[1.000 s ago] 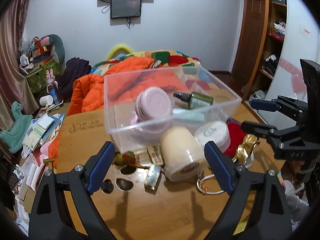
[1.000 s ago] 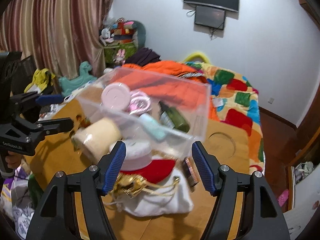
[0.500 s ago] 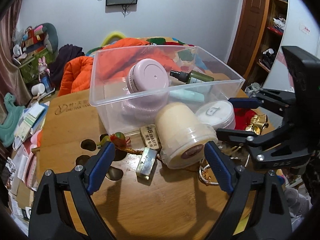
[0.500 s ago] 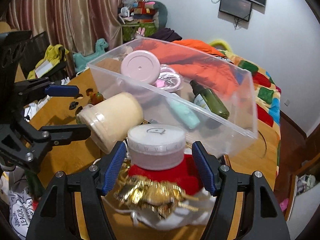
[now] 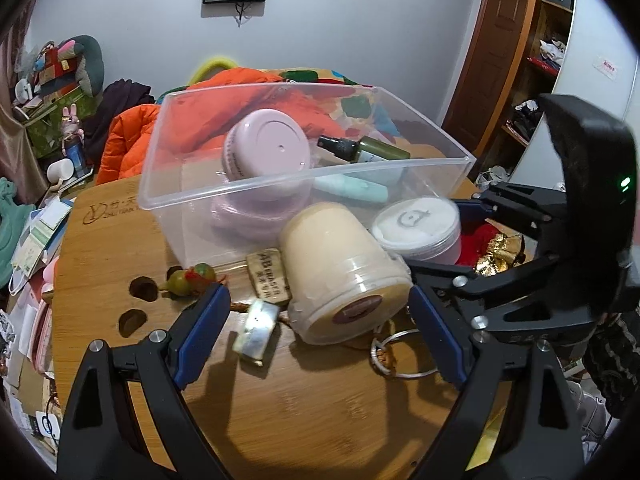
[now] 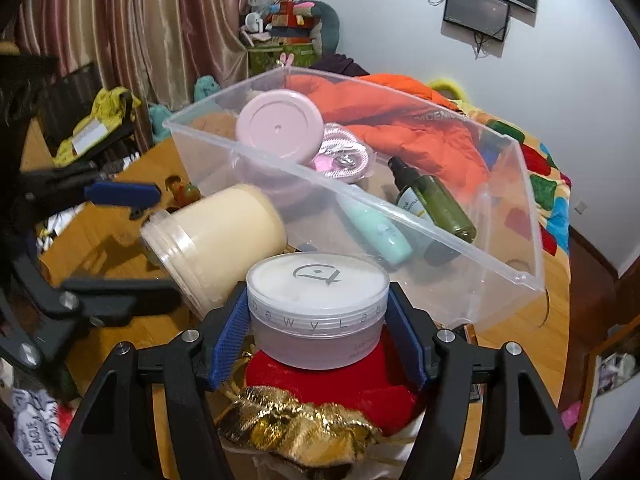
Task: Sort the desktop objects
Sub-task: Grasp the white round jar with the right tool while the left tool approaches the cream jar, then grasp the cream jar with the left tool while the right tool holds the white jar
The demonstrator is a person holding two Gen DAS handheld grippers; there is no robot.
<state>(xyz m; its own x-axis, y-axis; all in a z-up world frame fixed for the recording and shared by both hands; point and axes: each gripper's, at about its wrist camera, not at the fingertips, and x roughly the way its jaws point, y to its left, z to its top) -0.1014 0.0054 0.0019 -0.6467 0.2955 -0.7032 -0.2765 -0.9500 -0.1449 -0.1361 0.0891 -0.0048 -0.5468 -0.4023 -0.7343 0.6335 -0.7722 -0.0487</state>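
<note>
A clear plastic bin [image 5: 224, 196] [image 6: 520, 216] on the wooden table holds a pink round jar [image 5: 268, 150] [image 6: 280, 124], a green spray bottle [image 5: 368, 150] [image 6: 436, 204] and a teal tube [image 6: 376, 232]. A cream jar [image 5: 344, 272] [image 6: 216, 240] lies on its side in front of the bin, between the open fingers of my left gripper [image 5: 320, 332]. My right gripper [image 6: 318, 332] has its blue pads against both sides of a white-lidded jar [image 6: 318, 308] [image 5: 418, 224], which rests on a red and gold pouch [image 6: 320, 400].
Small items lie by the cream jar: a tan eraser [image 5: 268, 276], a shiny foil block [image 5: 256, 332], a green-red toy [image 5: 188, 278] and a ring with cord [image 5: 396, 356]. An orange quilt [image 5: 256, 96] is behind the bin. Clutter lines the table's left edge [image 5: 36, 236].
Both grippers have moved forward and down. The left now straddles the cream jar; the right has narrowed from wide open onto the white-lidded jar.
</note>
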